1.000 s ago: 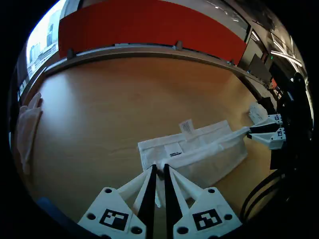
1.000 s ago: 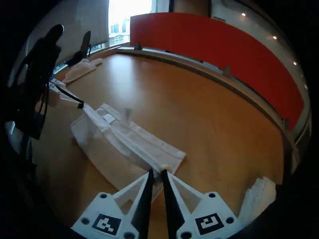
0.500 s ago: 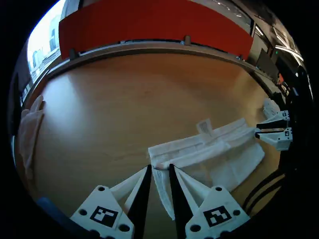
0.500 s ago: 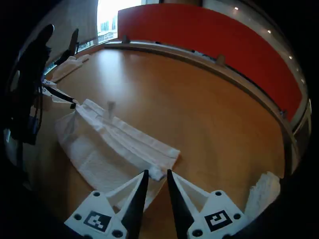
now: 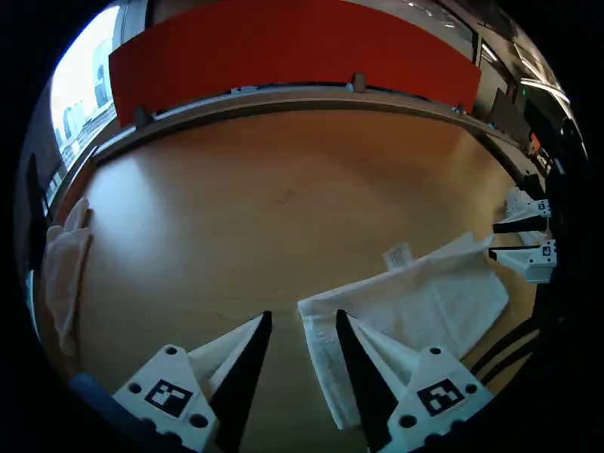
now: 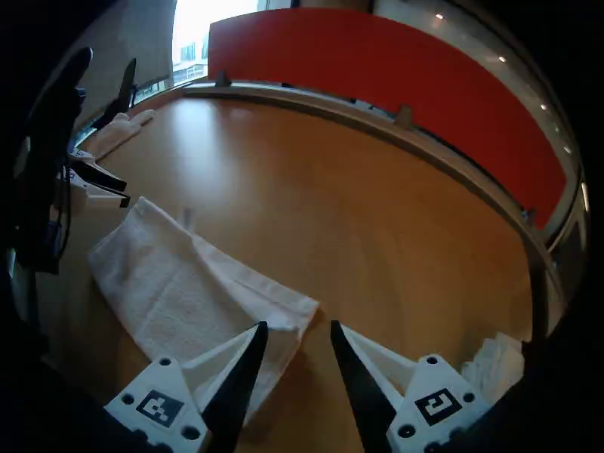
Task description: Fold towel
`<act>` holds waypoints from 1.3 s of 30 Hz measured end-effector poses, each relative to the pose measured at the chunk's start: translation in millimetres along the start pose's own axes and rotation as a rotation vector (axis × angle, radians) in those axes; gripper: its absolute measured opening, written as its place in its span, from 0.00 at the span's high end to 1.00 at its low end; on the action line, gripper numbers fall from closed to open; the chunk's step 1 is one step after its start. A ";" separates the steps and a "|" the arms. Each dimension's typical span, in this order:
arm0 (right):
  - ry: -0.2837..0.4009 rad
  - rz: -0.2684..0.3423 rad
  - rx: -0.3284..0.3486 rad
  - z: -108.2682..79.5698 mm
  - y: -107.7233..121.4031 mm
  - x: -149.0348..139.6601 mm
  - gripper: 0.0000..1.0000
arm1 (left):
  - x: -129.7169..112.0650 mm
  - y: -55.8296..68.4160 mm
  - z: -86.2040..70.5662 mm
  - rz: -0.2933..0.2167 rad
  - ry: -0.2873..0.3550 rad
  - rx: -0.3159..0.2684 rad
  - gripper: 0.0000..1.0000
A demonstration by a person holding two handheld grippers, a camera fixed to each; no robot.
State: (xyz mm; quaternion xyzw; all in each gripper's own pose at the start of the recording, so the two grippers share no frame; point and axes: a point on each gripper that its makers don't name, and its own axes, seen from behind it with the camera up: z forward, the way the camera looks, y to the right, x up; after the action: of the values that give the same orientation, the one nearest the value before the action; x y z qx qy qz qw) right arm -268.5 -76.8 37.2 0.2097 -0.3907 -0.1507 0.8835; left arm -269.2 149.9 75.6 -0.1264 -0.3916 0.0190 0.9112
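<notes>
Though loose — towel (image 5: 423, 302) flat on table (image 5: 264, 196)

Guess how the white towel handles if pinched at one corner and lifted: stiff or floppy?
Likely floppy: the towel lies flat in soft folded layers on the table, so it would probably drape and unfold. Probably light, since it looks thin. Its nubby weave suggests it would not slip easily.

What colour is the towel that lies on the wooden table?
The towel is plain white. It shows best in the right gripper view.
</notes>
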 end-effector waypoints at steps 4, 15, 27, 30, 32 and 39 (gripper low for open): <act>0.010 0.012 0.006 -5.7 -2.0 1.2 0.09 | 0.1 -1.4 -8.4 0.000 0.006 -0.005 0.08; 0.028 0.049 0.015 -31.3 -16.1 -12.2 0.03 | -19.9 0.0 -33.2 -0.011 0.005 -0.013 0.04; 0.006 0.076 0.018 -57.9 -33.6 -45.7 0.04 | -52.5 3.8 -62.2 -0.015 -0.007 0.000 0.05; 0.004 0.072 0.023 -61.4 -35.2 -50.9 0.04 | -61.0 3.0 -67.2 -0.029 -0.013 0.008 0.05; -0.001 0.066 0.031 -62.1 -36.1 -53.6 0.04 | -65.1 1.6 -70.6 -0.039 -0.015 0.015 0.04; -0.020 0.022 0.076 -60.8 -39.7 -61.7 0.04 | -71.7 -5.3 -87.3 -0.073 -0.002 0.046 0.05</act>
State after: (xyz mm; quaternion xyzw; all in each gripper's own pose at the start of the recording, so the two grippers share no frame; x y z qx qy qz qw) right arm -266.8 -69.3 -57.7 0.2373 -0.4070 -0.1282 0.8727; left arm -256.5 116.4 -31.7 -0.0910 -0.3962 -0.0052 0.9136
